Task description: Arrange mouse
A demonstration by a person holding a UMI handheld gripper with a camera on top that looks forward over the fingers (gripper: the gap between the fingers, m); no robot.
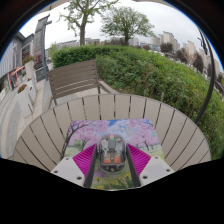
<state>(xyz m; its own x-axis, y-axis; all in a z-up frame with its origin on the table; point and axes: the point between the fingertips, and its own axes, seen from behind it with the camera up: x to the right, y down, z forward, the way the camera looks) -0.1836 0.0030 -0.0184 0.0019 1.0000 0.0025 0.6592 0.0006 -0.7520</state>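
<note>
A grey mouse (112, 155) with a dark top sits between my gripper's (112, 148) two fingers. The magenta pads (86, 158) press against both of its sides, so the gripper is shut on it. Under and ahead of the mouse lies a mouse pad (108, 128) printed with pink blossoms and green grass. The pad rests on a round slatted wooden table (55, 128). I cannot tell whether the mouse touches the pad or hangs just above it.
The table's curved edge runs close on the right, beyond the mouse pad. A wooden bench (75, 78) stands behind the table. A green hedge (160, 68) lies beyond, with trees and buildings far off.
</note>
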